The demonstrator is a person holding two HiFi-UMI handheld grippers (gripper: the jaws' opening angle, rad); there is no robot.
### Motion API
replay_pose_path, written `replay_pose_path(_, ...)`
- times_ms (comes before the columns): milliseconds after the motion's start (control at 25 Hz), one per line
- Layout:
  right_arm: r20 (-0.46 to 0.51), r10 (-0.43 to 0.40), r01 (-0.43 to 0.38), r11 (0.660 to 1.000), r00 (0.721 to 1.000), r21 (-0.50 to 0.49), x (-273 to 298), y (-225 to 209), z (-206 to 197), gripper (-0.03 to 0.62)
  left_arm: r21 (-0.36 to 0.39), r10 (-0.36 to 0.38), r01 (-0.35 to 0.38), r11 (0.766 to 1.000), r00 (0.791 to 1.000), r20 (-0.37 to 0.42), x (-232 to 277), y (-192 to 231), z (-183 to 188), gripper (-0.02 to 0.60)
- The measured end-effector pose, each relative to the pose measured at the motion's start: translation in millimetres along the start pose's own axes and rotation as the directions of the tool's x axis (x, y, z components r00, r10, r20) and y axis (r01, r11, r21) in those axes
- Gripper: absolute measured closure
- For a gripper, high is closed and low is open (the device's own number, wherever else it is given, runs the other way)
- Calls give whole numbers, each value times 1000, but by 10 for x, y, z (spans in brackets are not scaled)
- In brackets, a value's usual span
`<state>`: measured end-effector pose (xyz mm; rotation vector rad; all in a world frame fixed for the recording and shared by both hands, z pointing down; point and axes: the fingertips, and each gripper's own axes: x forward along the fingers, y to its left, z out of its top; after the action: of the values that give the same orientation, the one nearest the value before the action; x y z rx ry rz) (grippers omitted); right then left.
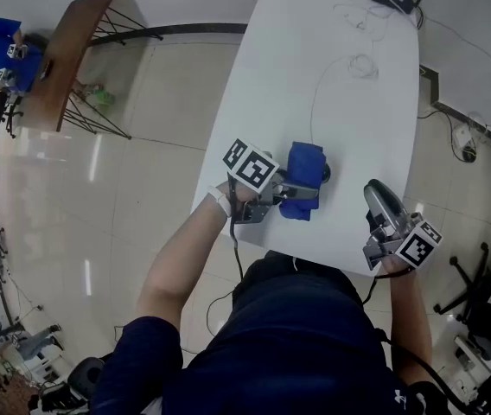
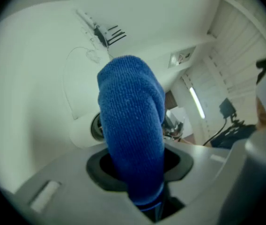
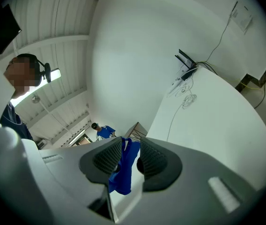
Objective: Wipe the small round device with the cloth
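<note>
White table (image 1: 349,85), wire-legged stand beyond. Left gripper (image 1: 302,191) clenched on blue cloth (image 1: 304,167); small round device (image 1: 324,173) just behind it, partly hidden. Right gripper (image 1: 375,195) released, apparently empty. Press the cloth flat and rub in circles

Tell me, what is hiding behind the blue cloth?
A small round device peeks out beside the blue cloth on the white table. The cloth covers most of it, so its shape stays hidden.
</note>
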<state>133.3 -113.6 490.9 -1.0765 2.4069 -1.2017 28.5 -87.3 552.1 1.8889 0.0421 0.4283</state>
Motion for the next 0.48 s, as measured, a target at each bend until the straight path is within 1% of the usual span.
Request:
replay_pose_path(40,4,-3,3,1000,1000,3,-2,5,1,465,-44,-51,52,998,999,14,-66,7,-16,426)
replay_pose_path(120,5,-6,6,1000,1000,6,6,20,-3,465,-116,-127,131,985,991,39,-162,64,-73,426)
replay_pose_path(280,2,-15,15,1000,1000,14,41,42,-2,465,-228,-224,233,945,972,65,-193,219,-227,426)
replay_pose_path(360,1,-19,19,1000,1000,17,61,47,4,465,-280,-239,253,926,967,82,-183,311,-268,426)
replay_pose_path(440,0,-20,20,1000,1000,19,90,41,21,465,-304,-228,244,921,970,87,-163,467,-277,426)
replay_pose_path(480,0,-19,19,1000,1000,20,110,34,34,466,-318,-213,228,920,974,80,-147,555,-280,426)
